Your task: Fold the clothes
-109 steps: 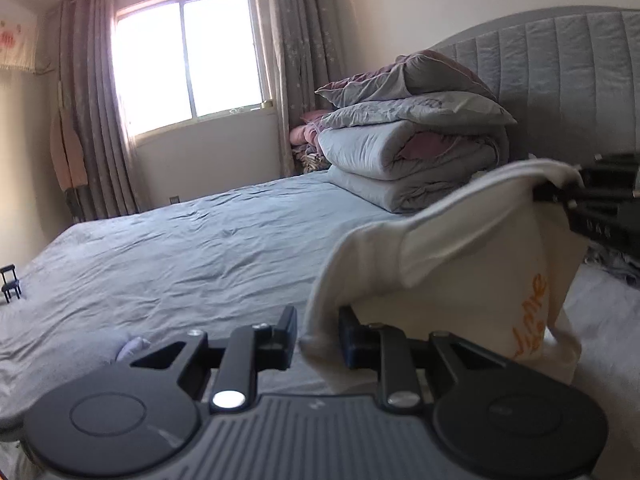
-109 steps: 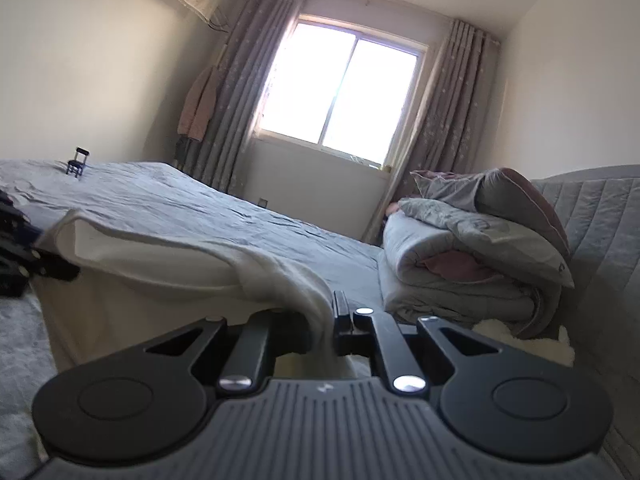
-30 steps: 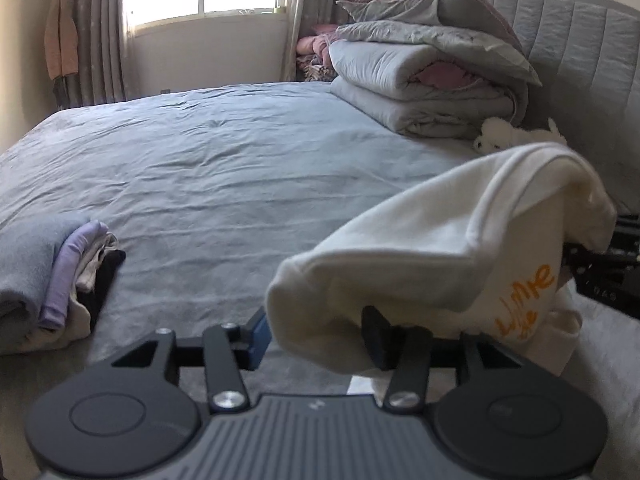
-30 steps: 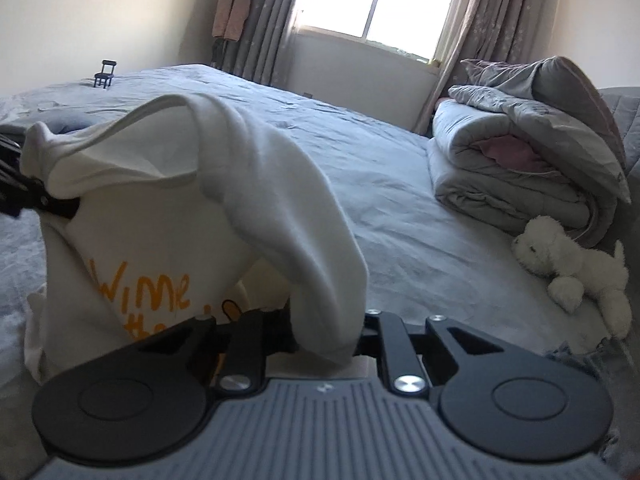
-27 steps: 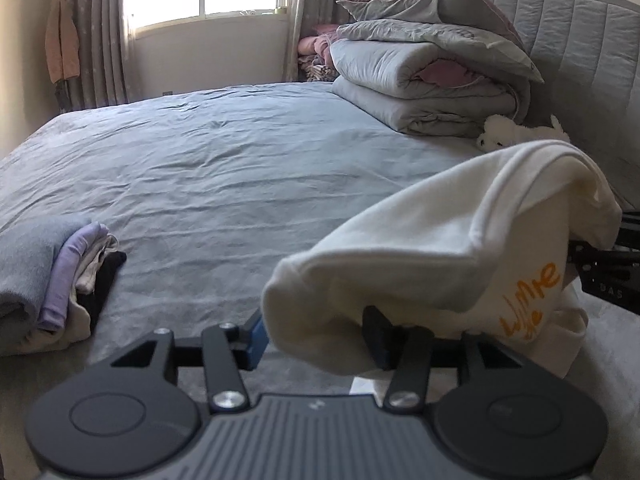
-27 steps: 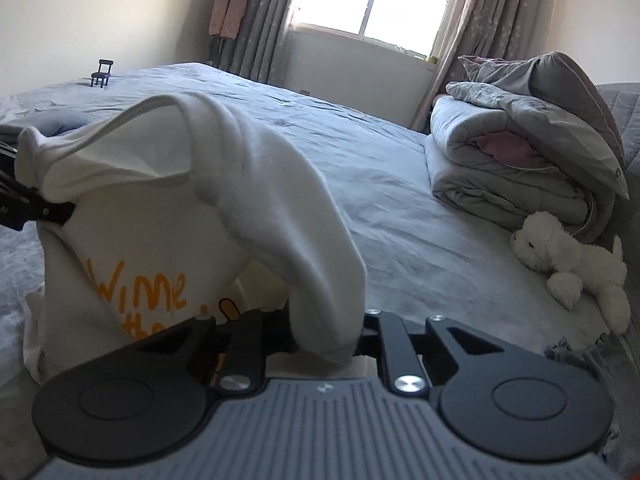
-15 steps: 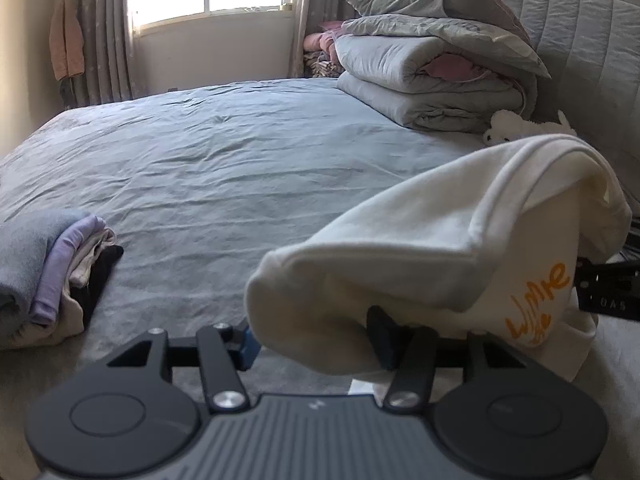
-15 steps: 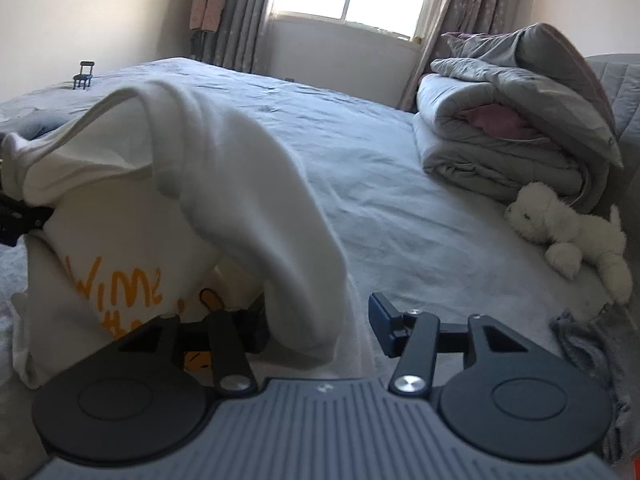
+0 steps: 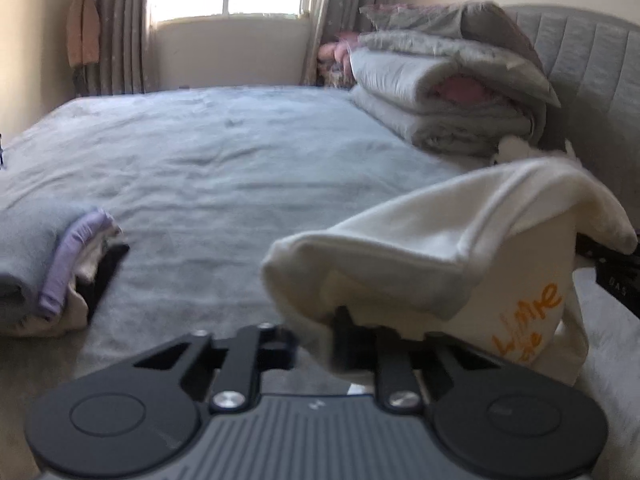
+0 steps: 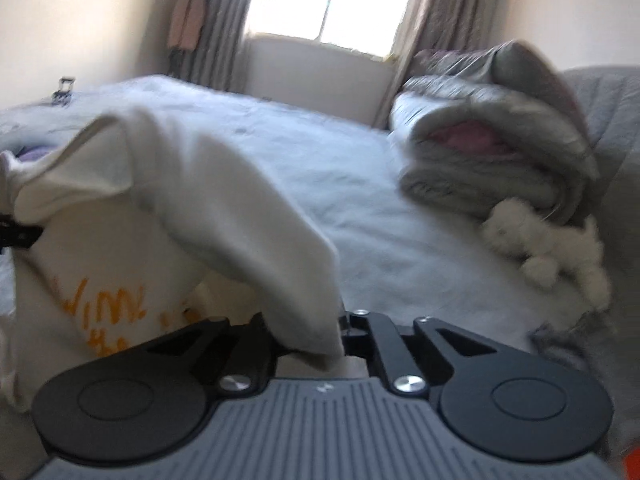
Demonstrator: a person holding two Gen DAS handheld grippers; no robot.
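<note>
A white sweatshirt [image 9: 440,248] with orange lettering hangs folded between my two grippers above the grey bed [image 9: 224,168]. In the left wrist view my left gripper [image 9: 312,340] has its jaws closing on the sweatshirt's near fold, and the cloth is pinched between the pads. My right gripper [image 10: 308,340] has its jaws closing tight on the other end of the sweatshirt [image 10: 224,184], which drapes over its fingers. Each gripper shows at the far end of the garment in the other's view: the right gripper [image 9: 616,276] and the left gripper [image 10: 16,236].
A stack of folded clothes [image 9: 60,264] lies on the bed at the left. Folded duvets [image 9: 448,108] are piled against the padded headboard [image 9: 592,92], with a white plush toy [image 10: 552,244] in front of them. A crumpled grey garment [image 10: 576,336] lies at the right.
Half a second ago both grippers stood wider around the cloth; now their jaws have come together on it. The sweatshirt hangs in about the same place.
</note>
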